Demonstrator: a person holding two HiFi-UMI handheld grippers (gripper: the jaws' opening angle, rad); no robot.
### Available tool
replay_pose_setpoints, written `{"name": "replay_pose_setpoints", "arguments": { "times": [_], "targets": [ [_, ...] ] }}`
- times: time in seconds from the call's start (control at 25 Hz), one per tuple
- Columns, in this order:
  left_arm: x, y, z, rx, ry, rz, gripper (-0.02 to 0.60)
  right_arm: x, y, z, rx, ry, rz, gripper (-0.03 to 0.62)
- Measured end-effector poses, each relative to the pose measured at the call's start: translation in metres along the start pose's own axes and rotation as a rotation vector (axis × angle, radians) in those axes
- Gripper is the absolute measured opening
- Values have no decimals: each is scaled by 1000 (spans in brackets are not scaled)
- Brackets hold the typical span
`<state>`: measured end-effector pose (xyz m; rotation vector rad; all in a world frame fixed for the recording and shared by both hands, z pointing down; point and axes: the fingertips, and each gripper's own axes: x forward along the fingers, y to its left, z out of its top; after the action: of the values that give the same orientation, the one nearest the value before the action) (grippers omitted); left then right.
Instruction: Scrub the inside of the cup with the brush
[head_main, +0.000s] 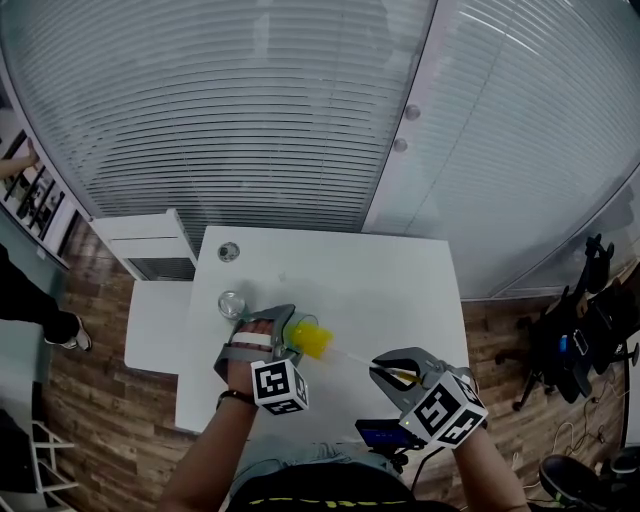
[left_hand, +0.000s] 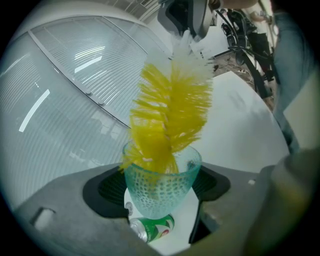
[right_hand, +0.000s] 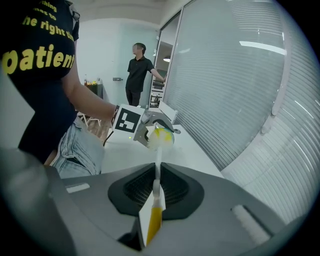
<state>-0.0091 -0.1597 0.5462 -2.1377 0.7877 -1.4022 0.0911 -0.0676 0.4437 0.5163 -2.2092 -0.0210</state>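
On the white table (head_main: 400, 290), toward its left side, the left gripper (head_main: 285, 328) had its jaws closed on a pale green dimpled cup (left_hand: 161, 187). One pad pressed each side of the wall, and the mouth tilted up toward the other hand. Beneath the cup, in the left gripper view, a green drink can (left_hand: 152, 229) lay on its side on the tabletop, apart from the cup.

The brush (left_hand: 167, 115) had only the tip of its yellow head inside the rim. Most of the bristles stood outside above the mouth, turning white near the stem. Further right, the thin handle (right_hand: 157, 167) ran back to the right gripper (head_main: 392, 370). That gripper's jaws were drawn almost together, pinching the flat end of the handle between the pads.

Scrubbing looked barely begun, since the bristles had not reached the bottom. To do it well, the right hand would likely need to drive the head in along the cup's own axis until the tip met the base. It could then twist and stroke in and out so the bristles swept the whole wall. Keeping the handle in line with the cup should matter, because a sideways push could lever the cup out of the pads. The slender stem would probably flex or pivot in so narrow a pinch, so gentle pressure seemed wise.
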Motion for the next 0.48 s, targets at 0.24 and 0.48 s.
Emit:
{"name": "replay_pose_setpoints", "arguments": {
  "times": [0.24, 0.48],
  "targets": [
    [-2, 2, 2, -3, -9, 7, 390, -6, -19, -5, 45, -5, -50, 37],
    [-4, 5, 3, -2, -8, 14, 390, -4, -19, -24, 96, 21, -49, 36]
  ]
}}
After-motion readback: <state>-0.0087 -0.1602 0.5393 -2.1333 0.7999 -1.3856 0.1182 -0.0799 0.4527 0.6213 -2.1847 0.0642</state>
